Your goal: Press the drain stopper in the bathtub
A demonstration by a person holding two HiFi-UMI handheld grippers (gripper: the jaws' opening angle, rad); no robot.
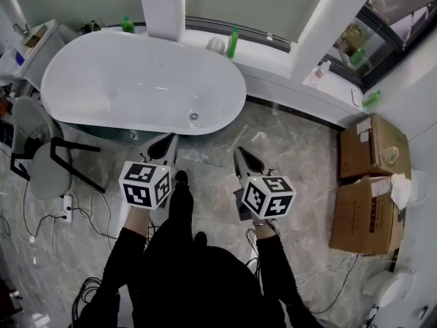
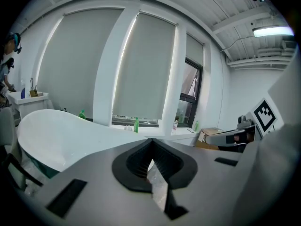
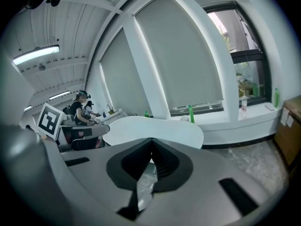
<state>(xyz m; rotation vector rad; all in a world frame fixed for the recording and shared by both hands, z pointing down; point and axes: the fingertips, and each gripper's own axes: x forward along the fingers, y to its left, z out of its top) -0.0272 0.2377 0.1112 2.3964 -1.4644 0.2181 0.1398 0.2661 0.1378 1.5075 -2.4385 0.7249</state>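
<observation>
Marble floor meets the white bathtub point(image 1: 116, 74), whose drain stopper point(image 1: 194, 116) sits at the near end. Left tool point(image 1: 162, 146) and right tool point(image 1: 243, 158) hover short of it, jaws pressed together, empty.

Black all over, this one: long black sleeves point(image 1: 124, 255) and dark shoes point(image 1: 181, 178) at lower centre. The left gripper point(image 1: 166, 141) and right gripper point(image 1: 240, 154) are smooth grey shells, each carrying a white cube point(image 1: 145, 184) printed with black square markers, the jaws lined in ribbed black.
</observation>
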